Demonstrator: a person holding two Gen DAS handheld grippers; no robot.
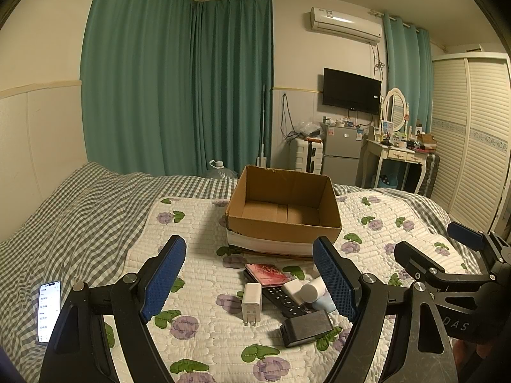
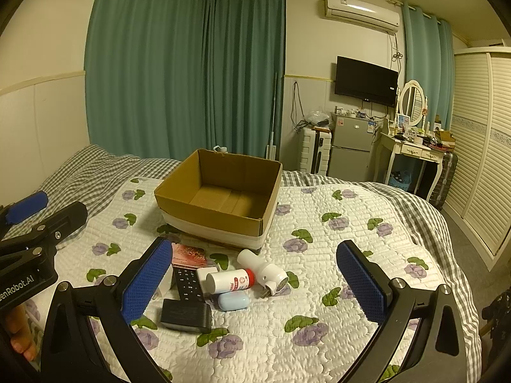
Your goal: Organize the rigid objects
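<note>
An empty open cardboard box (image 1: 282,223) (image 2: 207,214) stands on the flowered quilt. In front of it lies a pile: a white charger (image 1: 251,302), a black remote (image 1: 279,296) (image 2: 188,282), a red booklet (image 1: 266,274) (image 2: 188,254), a black case (image 1: 306,327) (image 2: 186,315), a white bottle with a red label (image 2: 230,281), a white spray bottle (image 2: 263,269) and a pale blue case (image 2: 233,301). My left gripper (image 1: 250,282) is open above the pile, empty. My right gripper (image 2: 255,282) is open above the pile, empty.
A lit phone (image 1: 49,311) lies on the checked sheet at the left. The right gripper shows in the left wrist view (image 1: 444,252); the left shows in the right wrist view (image 2: 44,214). A fridge (image 2: 349,151), dressing table (image 2: 412,151) and wardrobe (image 2: 479,146) stand beyond the bed.
</note>
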